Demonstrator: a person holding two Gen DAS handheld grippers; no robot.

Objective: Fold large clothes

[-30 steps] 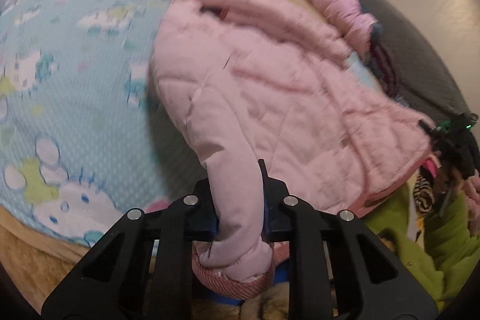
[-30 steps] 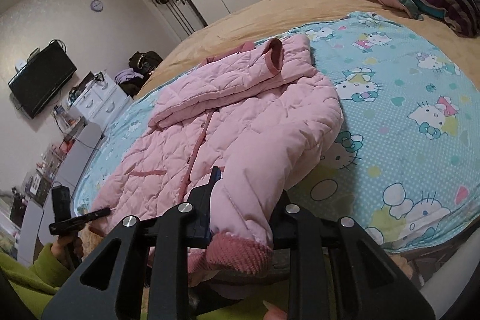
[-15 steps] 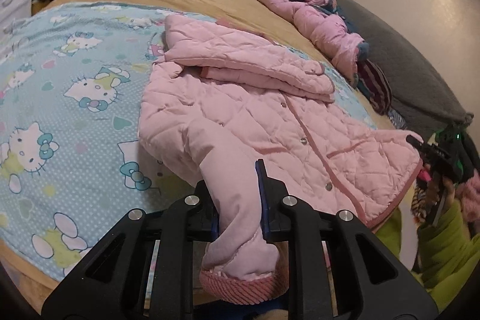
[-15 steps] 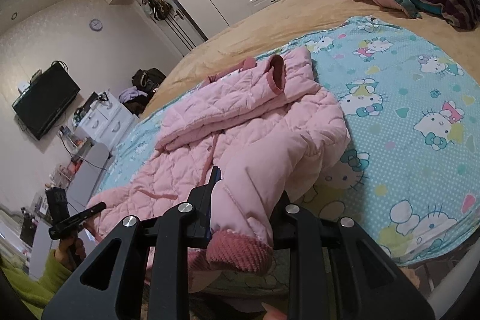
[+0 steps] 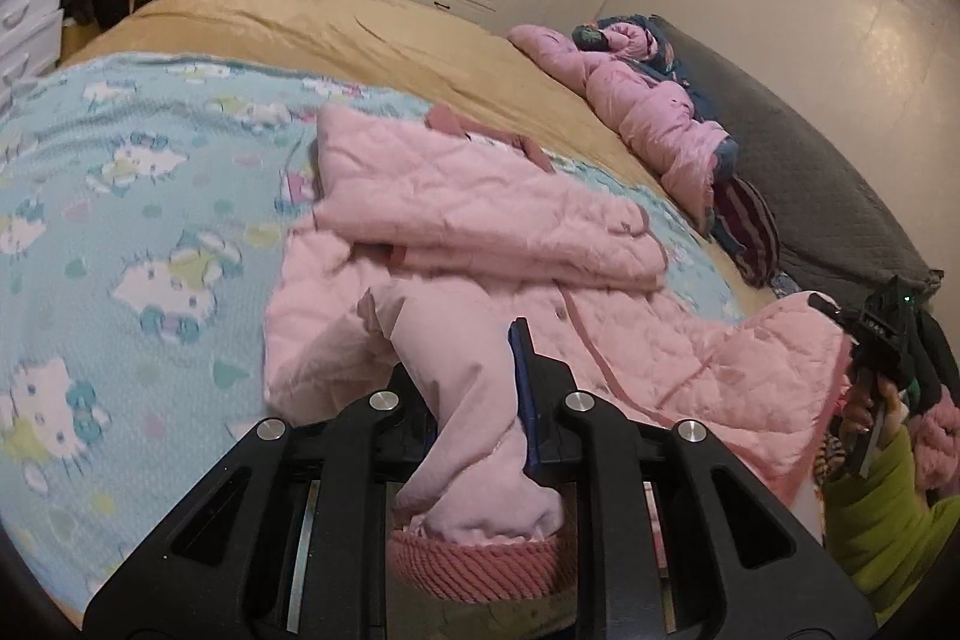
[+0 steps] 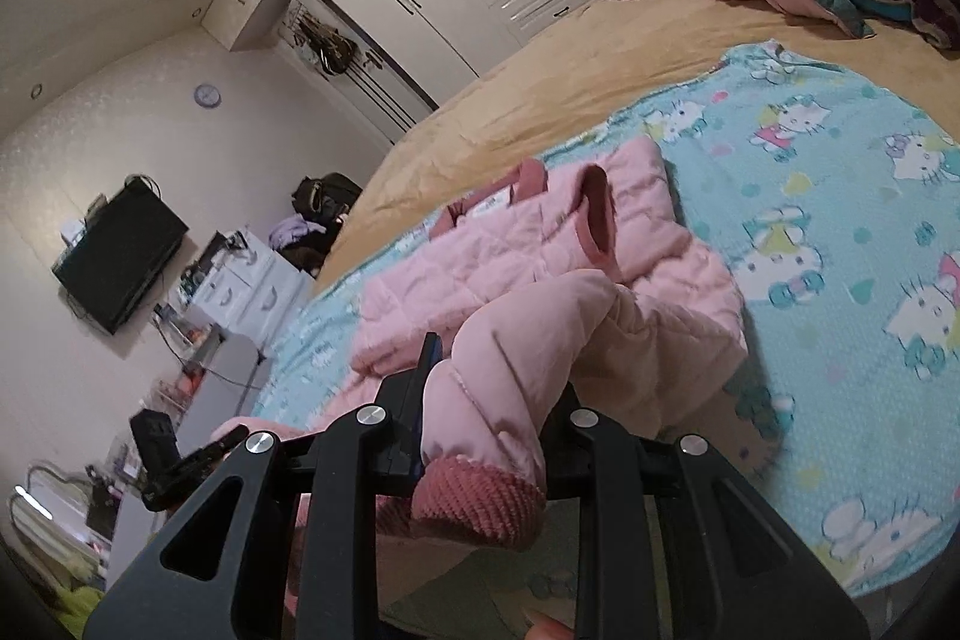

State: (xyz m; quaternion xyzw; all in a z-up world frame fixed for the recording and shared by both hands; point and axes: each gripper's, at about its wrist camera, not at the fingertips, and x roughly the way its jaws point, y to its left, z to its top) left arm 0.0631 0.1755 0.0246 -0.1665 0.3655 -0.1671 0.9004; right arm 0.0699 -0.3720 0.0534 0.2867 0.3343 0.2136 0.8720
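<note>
A light blue blanket printed with white cartoon cats point(image 5: 138, 244) covers the near part of a wide bed with a tan cover point(image 5: 336, 22), and on that blanket lies the task's garment, a pale pink quilted padded jacket with dusty-rose ribbed cuffs point(image 5: 480, 232). Seen from the left wrist, bare blanket lies left of the jacket; the jacket's body is spread front side up, with its hood folded down over the chest at the end away from the camera. Nearest the camera, the left gripper point(image 5: 474, 388) has its jaws closed on one sleeve point(image 5: 468, 400) of the jacket, pinching it just above the ribbed cuff point(image 5: 480, 562), which hangs below the jaws. Right of the jacket, at its hem edge, a hand in a lime-green sleeve point(image 5: 870, 400) holds the other black gripper. Beyond the jacket, toward the grey headboard point(image 5: 828, 196), a heap of pink and dark striped clothes point(image 5: 648, 112) rests on the tan cover.

From the right wrist, a wall-mounted black television point(image 6: 120, 250) and white drawers point(image 6: 240, 286) stand left of the jacket, past the bed's edge. The right gripper point(image 6: 492, 394) has its jaws clamped on the jacket's other sleeve point(image 6: 516, 358), just above its ribbed cuff point(image 6: 480, 502), the sleeve raised off the jacket's body. The blanket stretches away to the jacket's right.
</note>
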